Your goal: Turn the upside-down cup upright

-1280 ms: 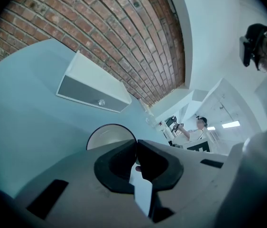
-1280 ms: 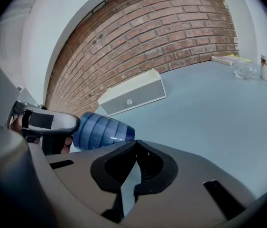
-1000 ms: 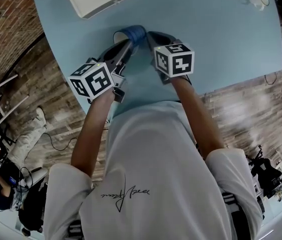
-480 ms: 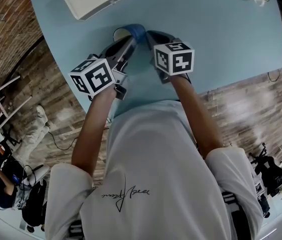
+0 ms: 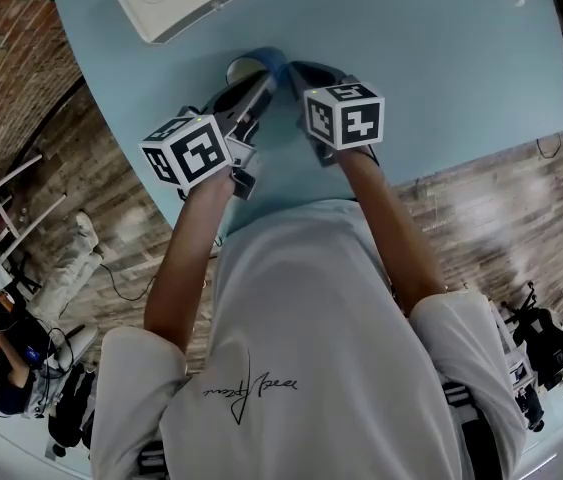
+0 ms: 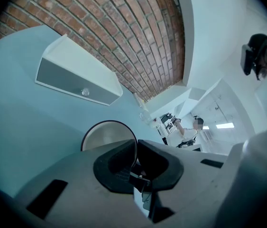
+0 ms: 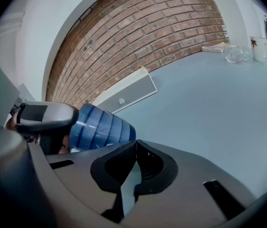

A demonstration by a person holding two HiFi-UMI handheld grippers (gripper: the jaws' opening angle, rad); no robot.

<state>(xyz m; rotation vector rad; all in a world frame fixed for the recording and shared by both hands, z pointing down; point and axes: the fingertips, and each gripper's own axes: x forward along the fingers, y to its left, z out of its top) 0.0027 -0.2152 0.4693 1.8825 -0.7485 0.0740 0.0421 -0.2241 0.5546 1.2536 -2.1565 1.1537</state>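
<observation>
My left tongs [image 6: 136, 151] clamp the rim of the blue cup [image 7: 102, 127]; my right tongs [image 7: 136, 151], jaws together and empty, sit just beside it.

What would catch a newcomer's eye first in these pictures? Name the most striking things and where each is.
The blue cup stands out: tipped on its side over the pale blue table, its rim pinched by the left gripper. The right gripper, jaws together and empty, sits close beside its base. Black-and-white marker cubes on both grippers draw the eye in the head view.
</observation>
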